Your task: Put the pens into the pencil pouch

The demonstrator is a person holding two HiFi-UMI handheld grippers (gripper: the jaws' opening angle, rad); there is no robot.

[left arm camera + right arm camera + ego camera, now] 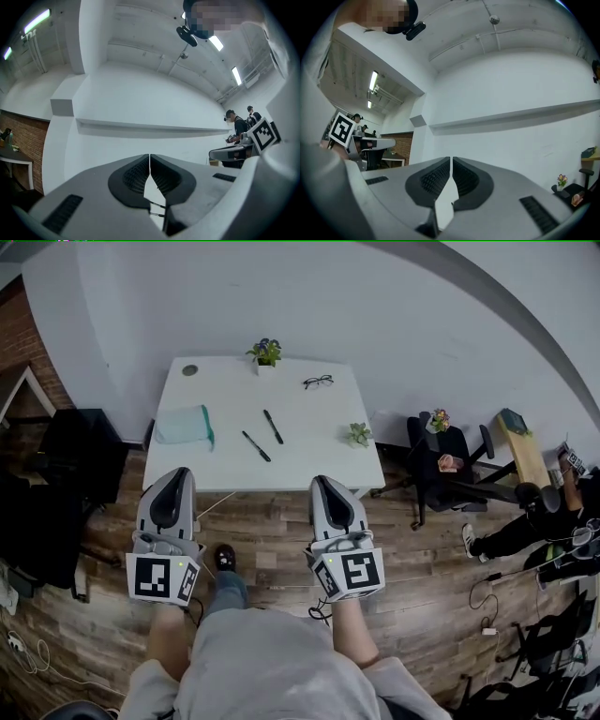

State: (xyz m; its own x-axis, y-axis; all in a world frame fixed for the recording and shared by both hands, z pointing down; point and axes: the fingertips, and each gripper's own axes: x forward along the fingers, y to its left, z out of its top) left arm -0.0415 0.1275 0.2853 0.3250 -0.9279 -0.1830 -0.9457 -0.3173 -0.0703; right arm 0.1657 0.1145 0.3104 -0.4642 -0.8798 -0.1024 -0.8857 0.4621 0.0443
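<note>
Head view: two pens (256, 446), one pouch (184, 425).

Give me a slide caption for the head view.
Shut, empty left gripper and right gripper short of a white table bearing two pens and a teal pouch.

Looks like an office turned workroom. Shown by a white desk (225, 390) against a bare wall (375, 306), a swivel chair (441, 460) beside it, plank floor (272, 540) strewn with cables (487, 582), brick (23, 343) at left, strip lights (37, 19) and bare pipes (497, 37) overhead, people (239, 126) standing farther off.
</note>
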